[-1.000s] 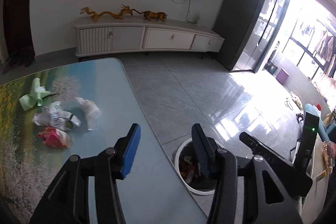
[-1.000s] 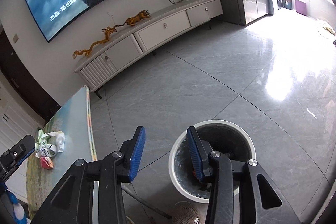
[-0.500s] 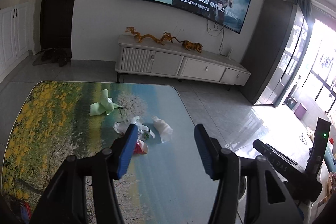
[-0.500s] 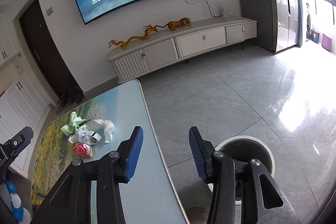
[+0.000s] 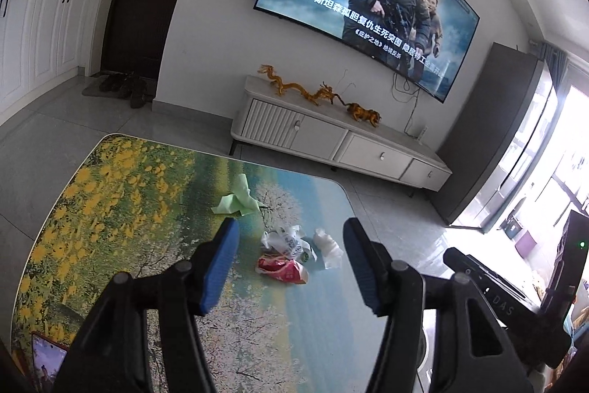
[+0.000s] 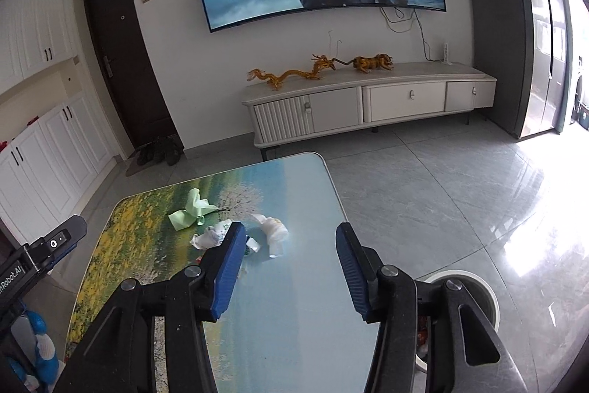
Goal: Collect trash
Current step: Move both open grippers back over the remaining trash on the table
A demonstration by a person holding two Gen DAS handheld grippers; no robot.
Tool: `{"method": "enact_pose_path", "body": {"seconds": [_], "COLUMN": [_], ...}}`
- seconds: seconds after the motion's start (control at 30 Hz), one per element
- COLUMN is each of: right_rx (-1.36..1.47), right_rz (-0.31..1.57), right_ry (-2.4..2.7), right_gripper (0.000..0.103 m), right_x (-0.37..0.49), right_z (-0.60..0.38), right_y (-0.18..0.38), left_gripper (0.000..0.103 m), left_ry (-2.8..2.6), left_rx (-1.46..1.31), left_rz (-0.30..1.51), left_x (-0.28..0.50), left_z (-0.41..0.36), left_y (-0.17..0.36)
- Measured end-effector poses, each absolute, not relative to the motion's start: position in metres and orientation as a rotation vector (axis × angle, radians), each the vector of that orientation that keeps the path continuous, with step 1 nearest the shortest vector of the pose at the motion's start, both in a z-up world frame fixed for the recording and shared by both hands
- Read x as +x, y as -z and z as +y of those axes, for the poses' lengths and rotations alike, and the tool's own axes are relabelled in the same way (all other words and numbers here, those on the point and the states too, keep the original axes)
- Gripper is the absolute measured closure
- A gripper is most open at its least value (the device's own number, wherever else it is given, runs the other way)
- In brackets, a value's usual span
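Trash lies on the picture-printed table (image 5: 129,209): a green paper (image 5: 237,202), a white printed wrapper (image 5: 289,242), a white tissue (image 5: 327,245) and a red wrapper (image 5: 281,269). My left gripper (image 5: 291,260) is open and empty, above the table, with the red wrapper between its fingers in view. My right gripper (image 6: 291,267) is open and empty, above the table near the tissue (image 6: 272,231), green paper (image 6: 191,214) and white wrapper (image 6: 211,236). The white trash bin (image 6: 478,293) stands on the floor right of the table (image 6: 294,319).
A white TV cabinet (image 6: 368,102) with gold figurines stands against the far wall under a TV. Grey tiled floor (image 6: 441,190) lies right of the table. The other gripper's body shows at right in the left view (image 5: 515,301) and at left in the right view (image 6: 36,256).
Both grippers have swung from the bin and floor toward the table. The trash pile now sits nearer the middle of both views. Both stayed open.
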State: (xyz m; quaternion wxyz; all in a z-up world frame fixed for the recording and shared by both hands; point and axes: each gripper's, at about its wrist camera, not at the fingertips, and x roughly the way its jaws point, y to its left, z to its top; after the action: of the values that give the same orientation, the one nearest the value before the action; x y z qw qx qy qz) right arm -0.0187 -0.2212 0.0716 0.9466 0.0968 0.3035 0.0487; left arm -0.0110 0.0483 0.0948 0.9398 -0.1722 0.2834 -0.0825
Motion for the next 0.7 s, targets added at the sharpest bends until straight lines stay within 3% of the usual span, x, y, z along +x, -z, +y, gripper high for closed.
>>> {"method": "enact_pose_path", "body": {"seconds": [0.47, 0.7], "right_rx": [0.171, 0.153], "right_rz": [0.575, 0.624], "right_ry": [-0.188, -0.212], "right_gripper": [0.054, 0.054], "right_x": [-0.005, 0.019], "right_z": [-0.200, -0.204], "right_y": [-0.090, -0.066], "left_gripper": [0.046, 0.046], "left_ry": [0.177, 0.126], "left_rx": [-0.282, -0.268], "left_rz": [0.496, 0.603], "left_x": [-0.001, 0.037], "left_z": [0.068, 0.067], "left_y": [-0.147, -0.115]}}
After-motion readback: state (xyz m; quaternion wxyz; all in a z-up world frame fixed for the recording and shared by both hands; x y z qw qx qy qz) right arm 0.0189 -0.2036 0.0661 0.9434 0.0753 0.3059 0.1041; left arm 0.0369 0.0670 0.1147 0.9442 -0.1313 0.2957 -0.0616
